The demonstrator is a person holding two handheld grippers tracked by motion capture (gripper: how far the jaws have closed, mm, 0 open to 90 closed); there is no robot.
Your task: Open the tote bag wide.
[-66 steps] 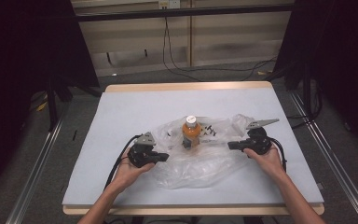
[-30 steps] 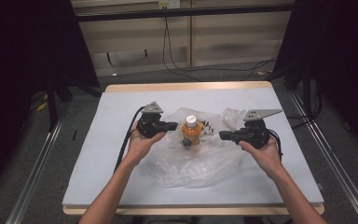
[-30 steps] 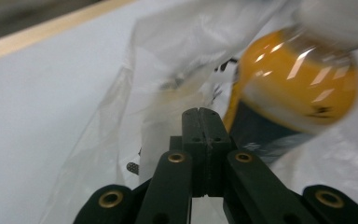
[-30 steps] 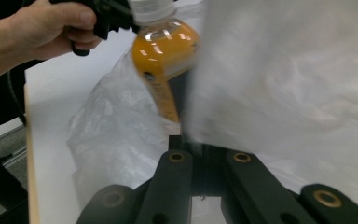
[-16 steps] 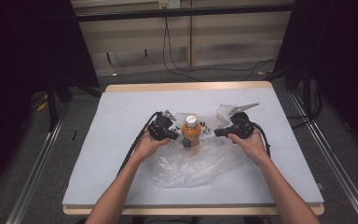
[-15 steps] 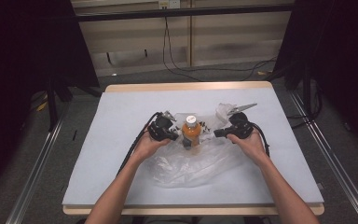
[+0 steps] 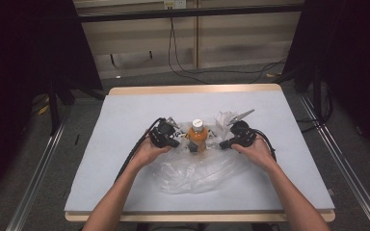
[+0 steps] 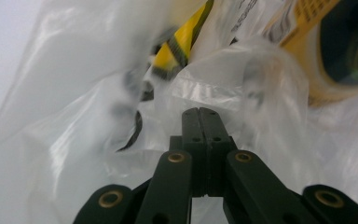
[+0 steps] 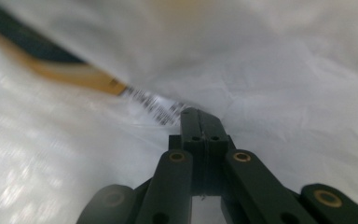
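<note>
An orange bottle with a white cap stands upright inside a clear plastic bag at the middle of the table. My left gripper is just left of the bottle, shut, with a fold of the bag's film pinched at its tips. My right gripper is just right of the bottle and shut on the film as well. In the left gripper view the shut jaws meet crumpled plastic bag, with the yellow bottle label behind. In the right gripper view creases in the plastic bag run out from the shut tips.
The table has a pale blue-grey cover and a wooden edge. The bag's loose part spreads toward the person's side. Black cables trail from both grippers. Metal rails run along the floor on both sides, and cables lie on the floor behind.
Both grippers have come inward toward the bottle and sunk, the right more than the left. The bag's raised edges are now gathered close around the bottle.
</note>
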